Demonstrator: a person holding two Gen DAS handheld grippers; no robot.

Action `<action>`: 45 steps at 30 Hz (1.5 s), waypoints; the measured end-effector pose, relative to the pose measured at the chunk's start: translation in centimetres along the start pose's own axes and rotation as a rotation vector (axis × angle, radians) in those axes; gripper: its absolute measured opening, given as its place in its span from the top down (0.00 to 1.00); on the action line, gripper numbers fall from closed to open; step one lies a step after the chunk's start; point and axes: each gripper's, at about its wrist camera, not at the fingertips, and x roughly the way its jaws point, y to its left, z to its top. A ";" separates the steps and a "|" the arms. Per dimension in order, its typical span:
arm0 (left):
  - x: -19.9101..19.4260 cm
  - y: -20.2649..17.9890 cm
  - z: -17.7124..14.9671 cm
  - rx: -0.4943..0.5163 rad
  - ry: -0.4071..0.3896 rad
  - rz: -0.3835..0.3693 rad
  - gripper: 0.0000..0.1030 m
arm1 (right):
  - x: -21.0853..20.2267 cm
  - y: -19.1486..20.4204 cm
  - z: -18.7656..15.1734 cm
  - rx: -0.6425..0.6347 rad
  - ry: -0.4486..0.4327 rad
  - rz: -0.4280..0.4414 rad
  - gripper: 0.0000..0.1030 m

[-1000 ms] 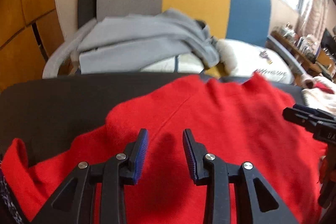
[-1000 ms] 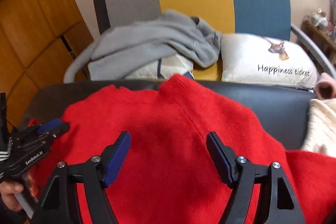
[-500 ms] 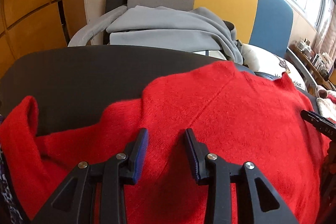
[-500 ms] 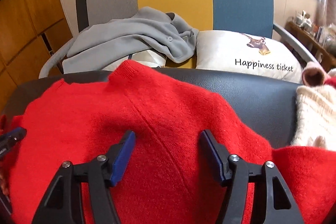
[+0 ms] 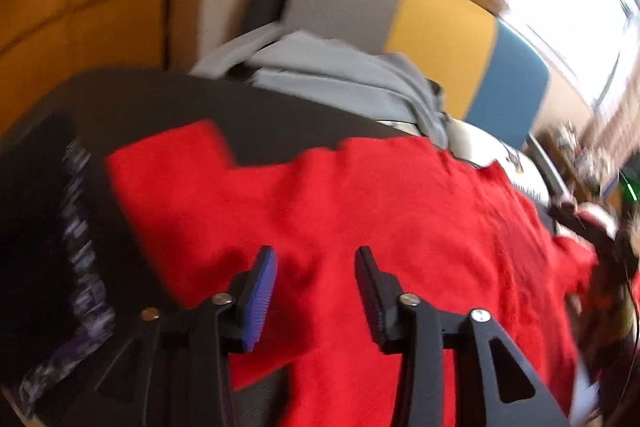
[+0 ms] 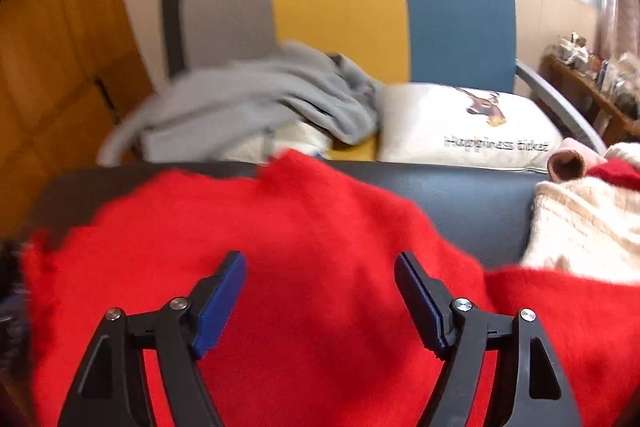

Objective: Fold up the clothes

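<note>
A red sweater (image 6: 320, 247) lies spread on a dark table (image 6: 460, 195), its neck toward the striped chair (image 6: 340, 7). The step in hand looks like the start of the fold: the garment is flattened, and both tools hover above it. The left gripper (image 5: 316, 263) has its jaws apart with nothing pinched between them; they have just been opening. The right gripper (image 6: 320, 267) also stands released over the sweater's middle, its jaws just widened, no cloth caught.

In the left view a sleeve (image 5: 168, 171) sticks out flat toward the table's left side. The next move probably calls for pinching that sleeve or a side edge and carrying it across the body, with the jaws low enough to catch only one layer.

Both views are smeared by motion. The sweater's hem is cut off below the frames; its right sleeve runs out of sight near a cream garment (image 6: 588, 223). A dark patterned thing (image 5: 80, 267) at the left edge is too blurred to name
</note>
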 end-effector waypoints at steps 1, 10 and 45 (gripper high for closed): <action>-0.3 1.1 -0.1 -0.025 0.014 -0.004 0.49 | -1.6 0.6 -0.7 0.002 -0.008 0.038 0.13; 0.9 5.7 -0.4 -0.119 0.166 -0.041 0.41 | -7.5 9.9 -10.7 -0.111 0.070 0.267 0.12; -1.5 3.8 5.6 0.084 0.067 0.013 0.90 | 1.5 21.1 -13.3 -0.366 0.126 0.095 0.00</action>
